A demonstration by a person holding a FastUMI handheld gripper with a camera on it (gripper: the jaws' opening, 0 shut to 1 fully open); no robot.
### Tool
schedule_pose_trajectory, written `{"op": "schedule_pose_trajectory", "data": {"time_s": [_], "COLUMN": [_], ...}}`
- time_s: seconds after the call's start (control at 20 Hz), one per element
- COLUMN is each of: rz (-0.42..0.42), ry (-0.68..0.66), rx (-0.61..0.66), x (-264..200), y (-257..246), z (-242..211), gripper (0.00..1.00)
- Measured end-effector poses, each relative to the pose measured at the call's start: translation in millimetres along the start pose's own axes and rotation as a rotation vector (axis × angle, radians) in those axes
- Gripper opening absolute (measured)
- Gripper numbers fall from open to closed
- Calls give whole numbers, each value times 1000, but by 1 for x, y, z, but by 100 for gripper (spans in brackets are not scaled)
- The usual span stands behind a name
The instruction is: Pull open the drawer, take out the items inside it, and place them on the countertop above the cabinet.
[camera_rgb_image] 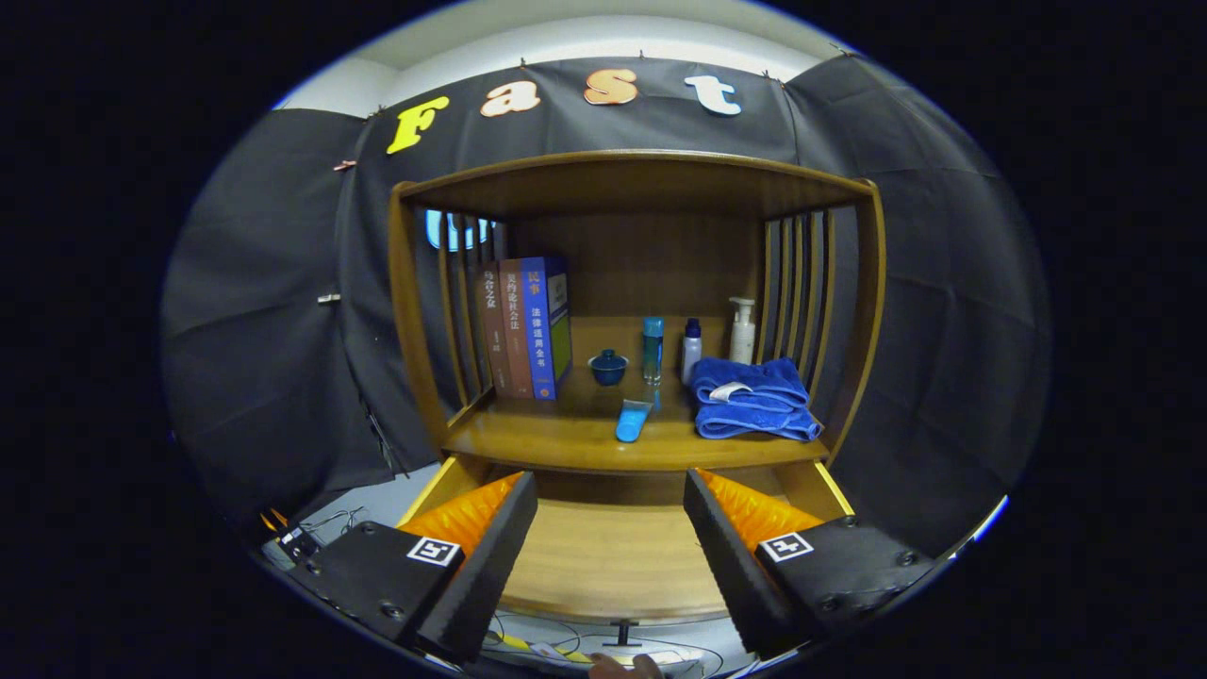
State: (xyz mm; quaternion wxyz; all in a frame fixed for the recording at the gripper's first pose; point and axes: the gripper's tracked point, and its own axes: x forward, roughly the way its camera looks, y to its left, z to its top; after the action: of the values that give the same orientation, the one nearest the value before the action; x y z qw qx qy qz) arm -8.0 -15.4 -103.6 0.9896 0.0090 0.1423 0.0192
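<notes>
The wooden drawer (611, 556) stands pulled out below the cabinet's countertop (566, 436), and its bare wooden floor shows between my fingers. My gripper (611, 495) hovers over the drawer, open, with nothing between its fingers. On the countertop beyond them lies a light blue tube (633, 421), beside a folded blue towel (752, 398). Behind these stand a tall blue bottle (653, 348), a small white bottle (691, 348), a pump bottle (742, 330) and a dark blue lidded cup (608, 367).
Three upright books (528, 325) lean at the countertop's left end. Slatted wooden sides (797, 283) and a top shelf (632, 179) enclose the countertop. Cables and a small device (300, 539) lie on the floor to the left of the drawer. A fingertip (622, 667) shows below the drawer's handle.
</notes>
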Motion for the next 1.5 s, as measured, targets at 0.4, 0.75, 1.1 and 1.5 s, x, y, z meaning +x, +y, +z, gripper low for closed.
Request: {"op": "schedule_pose_trajectory", "data": {"time_s": [0.4,0.75,1.1,1.5], "rz": [-26,-62,-83,-85], "ry": [-35,100,132,139], "rx": [67,79,67,74], "x": [-33,-12,4,20], "y": [-2,-6,-13,-13], "z": [-88,-177,-197,-190], "gripper": [99,100,99,99]}}
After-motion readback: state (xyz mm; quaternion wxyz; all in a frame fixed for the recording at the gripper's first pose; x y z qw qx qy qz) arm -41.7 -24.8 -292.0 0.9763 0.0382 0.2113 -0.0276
